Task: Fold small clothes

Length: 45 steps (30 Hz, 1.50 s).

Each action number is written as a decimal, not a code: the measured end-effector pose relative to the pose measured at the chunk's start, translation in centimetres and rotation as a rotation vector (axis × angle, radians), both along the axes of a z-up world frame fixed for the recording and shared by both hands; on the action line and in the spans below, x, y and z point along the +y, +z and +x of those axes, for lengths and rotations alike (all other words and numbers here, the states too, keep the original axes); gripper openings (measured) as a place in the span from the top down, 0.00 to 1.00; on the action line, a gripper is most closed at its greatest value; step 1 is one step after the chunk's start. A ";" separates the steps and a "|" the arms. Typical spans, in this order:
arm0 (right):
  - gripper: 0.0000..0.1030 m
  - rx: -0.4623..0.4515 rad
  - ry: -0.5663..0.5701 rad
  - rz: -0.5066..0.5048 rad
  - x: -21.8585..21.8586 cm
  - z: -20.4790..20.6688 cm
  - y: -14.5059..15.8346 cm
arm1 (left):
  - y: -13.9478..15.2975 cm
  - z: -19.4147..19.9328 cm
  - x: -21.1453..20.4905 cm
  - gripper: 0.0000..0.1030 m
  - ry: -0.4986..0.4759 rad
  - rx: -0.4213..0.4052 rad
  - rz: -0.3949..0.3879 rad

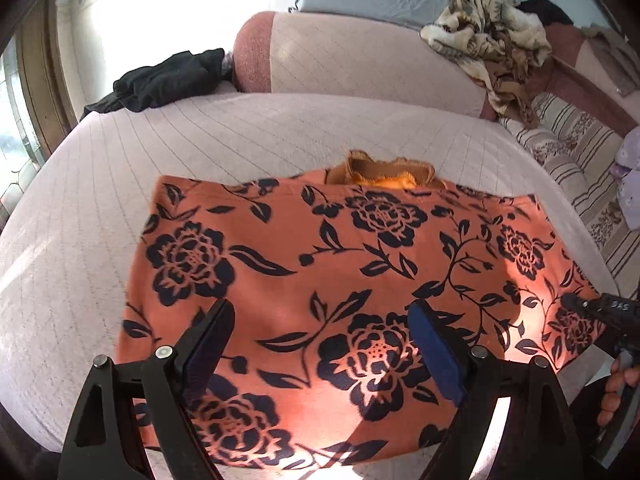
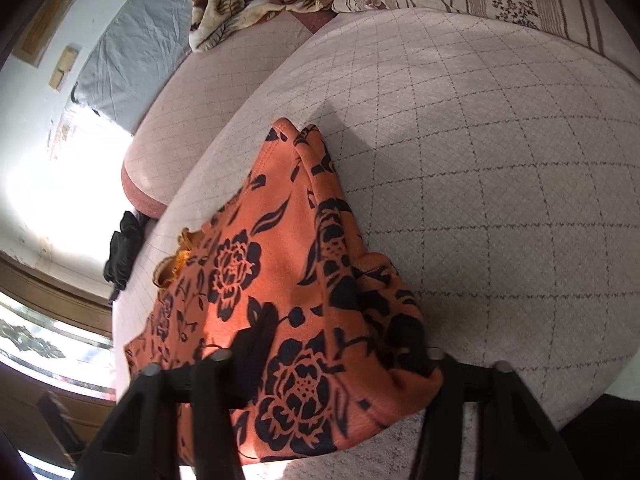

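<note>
My left gripper hangs over the near half of the orange floral garment, jaws spread wide, blue pads clear of the cloth, holding nothing. Fabric lies flat between the fingers, not pinched.

My right gripper sits at the garment's right edge. Its fingers are apart, and a fold of the orange floral garment is bunched up between them and raised into a ridge. The tips are buried in cloth, so I cannot tell whether it really grips or only props the fold.

Garment lies on the quilted pale cushion, spread wide in the left view, with a brown collar poking out at the far edge. Right side is rumpled and partly doubled.

Risks as I judge them:
- If the right one has only a loose hold, the raised edge slides off mid-fold and lands crooked.
- The cloth looks soft and plush; a pinch may take both layers where I want one, dragging the whole piece.
- Left jaws closing on flat fabric may gather too little, or snag the cushion cover beneath.
- Near hem sits close to the cushion's front edge; a pull toward me could tip it off.

Black clothing and a patterned blanket lie well apart, no hazard
</note>
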State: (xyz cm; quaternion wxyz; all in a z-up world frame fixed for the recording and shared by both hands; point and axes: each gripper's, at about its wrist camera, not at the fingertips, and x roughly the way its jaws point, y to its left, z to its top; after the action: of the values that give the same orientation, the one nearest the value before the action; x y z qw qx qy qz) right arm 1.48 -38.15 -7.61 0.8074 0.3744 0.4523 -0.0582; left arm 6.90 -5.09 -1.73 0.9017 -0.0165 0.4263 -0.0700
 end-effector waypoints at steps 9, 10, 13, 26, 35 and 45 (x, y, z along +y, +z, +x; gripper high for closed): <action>0.89 -0.228 0.230 -0.271 10.6 2.9 12.6 | 3.0 -5.2 16.7 0.14 0.467 -0.161 -0.075; 0.89 -0.271 0.285 -0.308 13.6 3.1 14.3 | 3.0 -5.9 18.3 0.14 0.530 -0.179 -0.086; 0.89 -0.350 0.465 -0.367 23.5 3.5 16.4 | 2.1 -7.5 21.7 0.14 0.654 -0.214 -0.129; 0.89 -0.193 0.732 -0.336 38.7 5.3 9.2 | -0.6 -7.8 24.0 0.14 0.669 -0.212 -0.179; 0.30 -0.191 0.851 -0.261 41.9 2.8 3.9 | -0.6 -8.2 24.1 0.14 0.648 -0.223 -0.178; 0.22 -0.264 0.587 -0.107 29.1 -1.0 6.1 | 1.3 -7.0 16.9 0.14 0.239 -0.137 -0.374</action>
State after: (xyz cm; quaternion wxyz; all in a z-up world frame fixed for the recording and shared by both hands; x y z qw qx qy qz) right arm 0.47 -9.08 -1.46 0.8599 0.1894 0.4286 0.2027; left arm -0.05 11.84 -0.46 0.9117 -0.2290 0.3386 -0.0416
